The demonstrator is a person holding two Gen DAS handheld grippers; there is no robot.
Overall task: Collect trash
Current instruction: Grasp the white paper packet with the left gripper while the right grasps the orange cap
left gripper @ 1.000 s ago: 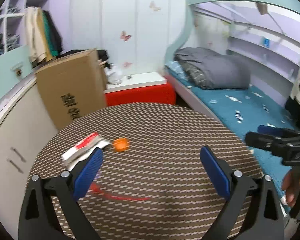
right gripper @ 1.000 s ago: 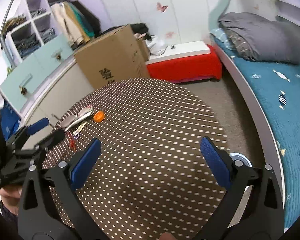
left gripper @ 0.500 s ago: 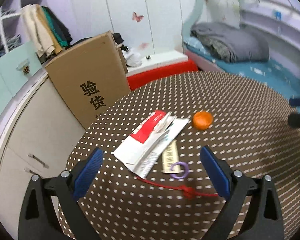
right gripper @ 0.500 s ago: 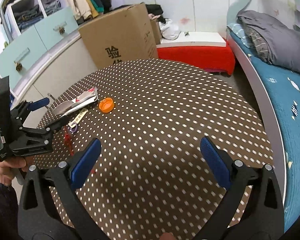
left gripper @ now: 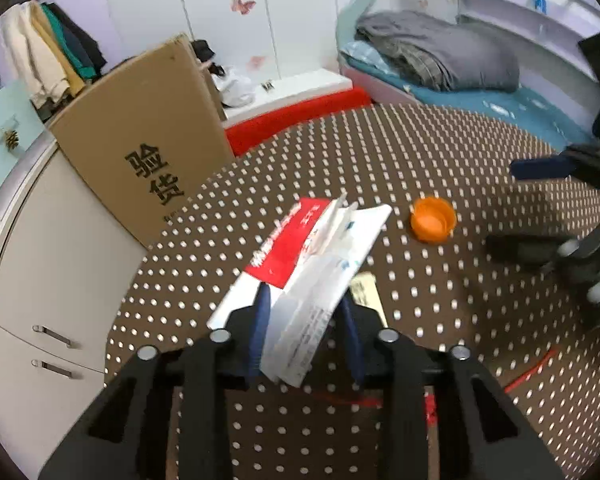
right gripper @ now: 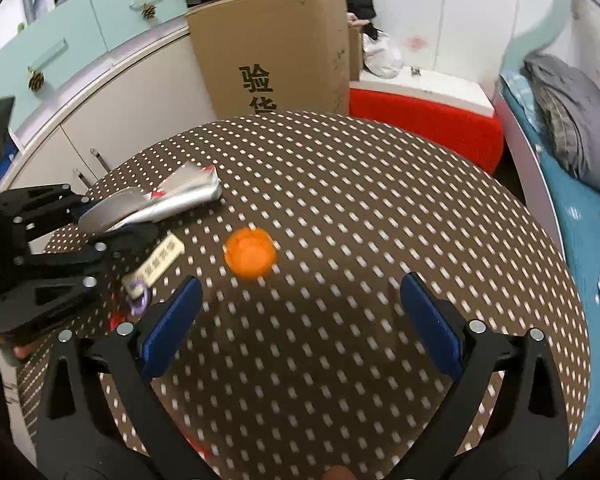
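Trash sits in a small cluster on the brown, white-dotted round table [right gripper: 360, 184]. My left gripper [left gripper: 306, 330] has its blue jaws closed on the near edge of the flat red-and-white foil wrapper [left gripper: 316, 256], which lies silver side up in the right wrist view. Whether the pads pinch it firmly or merely bracket it, I cannot be sure, since the wrapper hides the contact. Just beside it lies a cream paper tag [right gripper: 158, 260] with a small purple ring [right gripper: 138, 300], and a thin red cord [left gripper: 530, 370] trails off nearer me. An orange plastic bottle cap [right gripper: 250, 254] rests a little apart, open side up.

My right gripper [right gripper: 300, 320] hovers with its jaws spread wide and empty, the cap just ahead of them.

Risks from here: the wrapper is thin and slick, so a shallow hold could let it slip as I lift. The cap is low and round; closing off-centre could squirt it across the table. My two grippers are near enough to collide.
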